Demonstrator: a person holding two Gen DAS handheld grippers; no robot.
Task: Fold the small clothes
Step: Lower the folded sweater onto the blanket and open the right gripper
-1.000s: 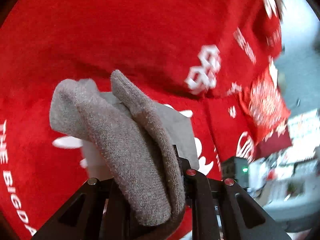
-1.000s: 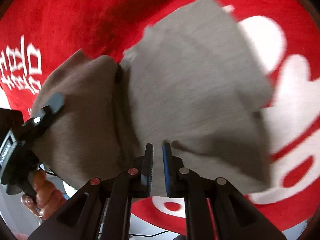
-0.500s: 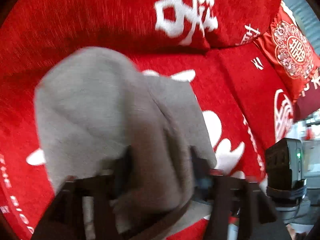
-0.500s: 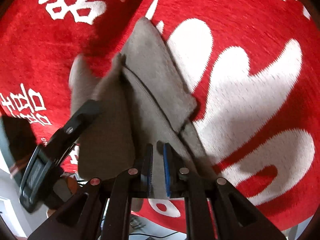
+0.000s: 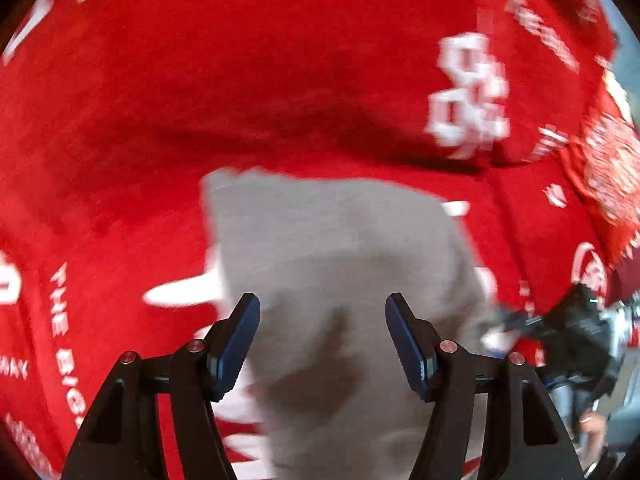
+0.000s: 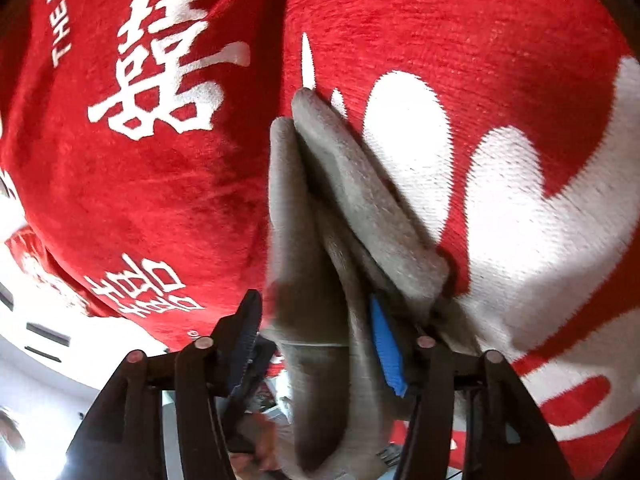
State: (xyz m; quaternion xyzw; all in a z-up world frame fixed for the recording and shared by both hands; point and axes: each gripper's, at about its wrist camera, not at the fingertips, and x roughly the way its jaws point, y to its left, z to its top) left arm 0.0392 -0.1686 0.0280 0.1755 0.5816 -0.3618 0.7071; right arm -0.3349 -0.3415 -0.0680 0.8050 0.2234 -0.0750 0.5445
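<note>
A small grey knitted garment (image 5: 340, 264), folded into soft layers, lies on a red plush cover with white characters (image 5: 200, 80) directly ahead of and beneath the left gripper (image 5: 322, 340), whose blue-padded fingers (image 5: 240, 340) stand spread and grasp nothing; the cloth shows between them but neither pad presses it. At the right gripper (image 6: 316, 340) the jaws have just been opening: the garment's stacked folds (image 6: 320, 216) pass between the fingers, the right-hand pad (image 6: 386, 348) lying against the cloth and the left-hand pad standing clear, so the hold is released. The fabric looks light, limp and fuzzy, likely to sag, slide apart at its layers and cling a little to the plush. A sound hold would pinch all layers together at the thick rolled edge just ahead of the fingertips, not a single loose flap.
</note>
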